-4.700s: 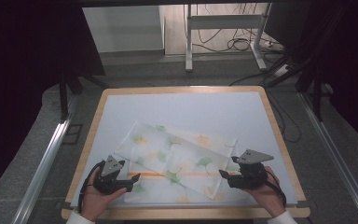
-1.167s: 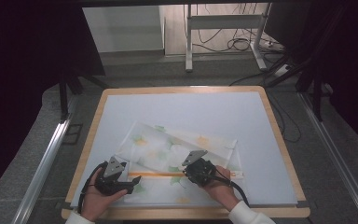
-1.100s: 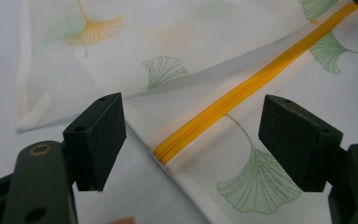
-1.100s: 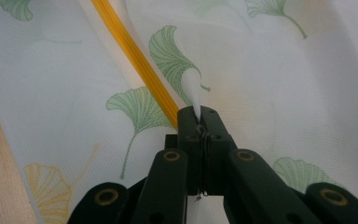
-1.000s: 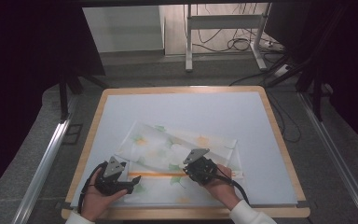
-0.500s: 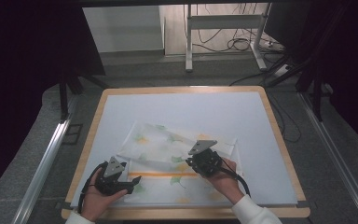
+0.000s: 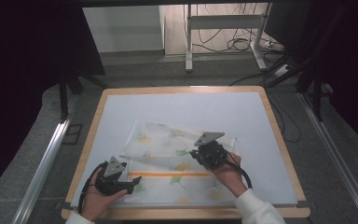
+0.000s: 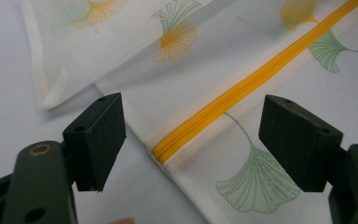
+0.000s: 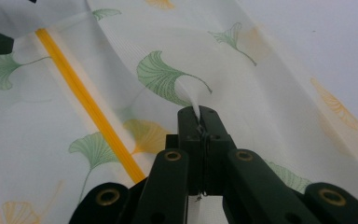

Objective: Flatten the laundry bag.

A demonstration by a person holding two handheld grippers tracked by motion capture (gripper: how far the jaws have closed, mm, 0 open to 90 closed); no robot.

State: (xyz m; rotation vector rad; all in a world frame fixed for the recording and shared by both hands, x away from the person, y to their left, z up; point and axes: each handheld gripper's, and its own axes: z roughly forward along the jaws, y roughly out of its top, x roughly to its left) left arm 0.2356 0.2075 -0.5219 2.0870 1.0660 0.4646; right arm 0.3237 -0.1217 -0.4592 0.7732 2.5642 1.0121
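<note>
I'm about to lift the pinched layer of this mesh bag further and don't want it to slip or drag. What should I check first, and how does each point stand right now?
1. Right gripper shut on the white mesh zip bag with ginkgo-leaf print: ok, a fold of fabric sits pinched between its jaws.
2. Pinch deep enough to hold: cannot tell, only a small tuft shows above the tips.
3. Left gripper ready to anchor the bag: not ok, its jaws stand open astride the orange zipper end, pads off the fabric.
4. Zipper closed: ok along the stretch in the left gripper view.
5. Bag lying on the white table mat: ok.
</note>
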